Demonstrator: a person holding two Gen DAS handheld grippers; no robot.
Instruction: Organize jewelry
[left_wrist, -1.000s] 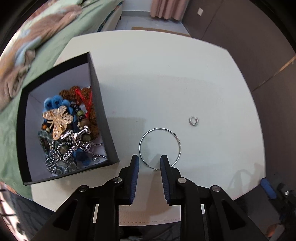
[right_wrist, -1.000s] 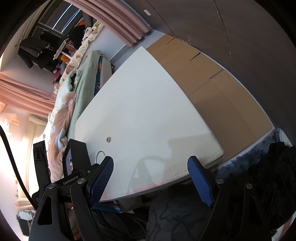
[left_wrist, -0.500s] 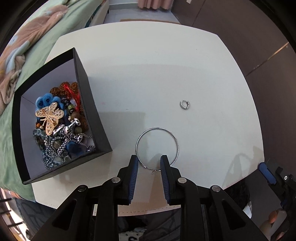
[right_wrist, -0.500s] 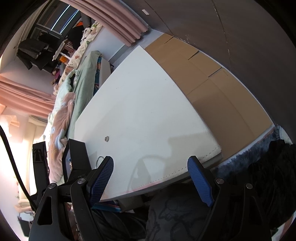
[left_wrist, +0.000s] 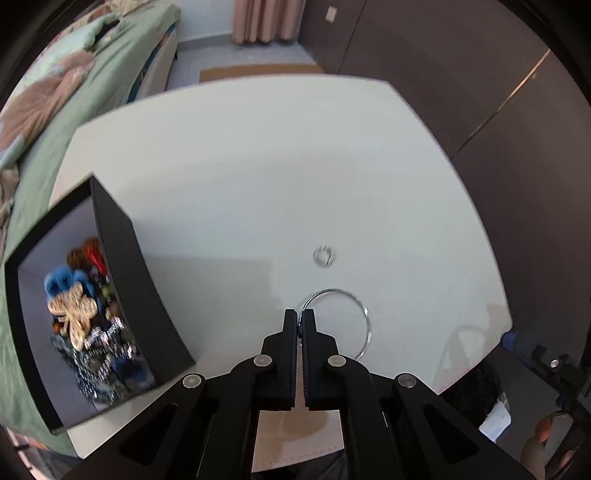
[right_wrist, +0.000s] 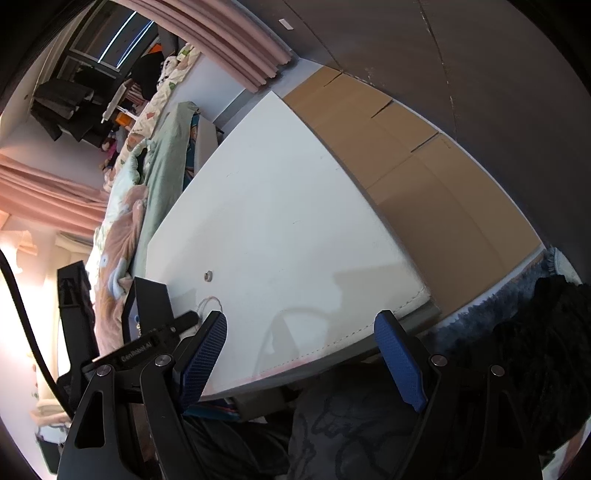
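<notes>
A thin silver bangle (left_wrist: 364, 312) lies on the white table (left_wrist: 258, 166). My left gripper (left_wrist: 300, 315) is shut on the bangle's left edge. A small silver ring (left_wrist: 324, 255) lies just beyond it. A black box (left_wrist: 125, 266) at the left holds a gold dragonfly brooch (left_wrist: 74, 310), beads and chains. My right gripper (right_wrist: 301, 339) is open and empty off the table's near edge. In the right wrist view the ring (right_wrist: 208, 275) and part of the bangle (right_wrist: 210, 301) show next to the left gripper's body.
A bed with green bedding (left_wrist: 55, 92) runs along the table's left side. Dark cabinet fronts (left_wrist: 443, 55) stand behind and to the right. Brown cardboard (right_wrist: 424, 155) lies on the floor past the table's far edge.
My left gripper has shut on the bangle's edge; it was open around it before. The left view shifted and is blurred. The right gripper has barely moved.
</notes>
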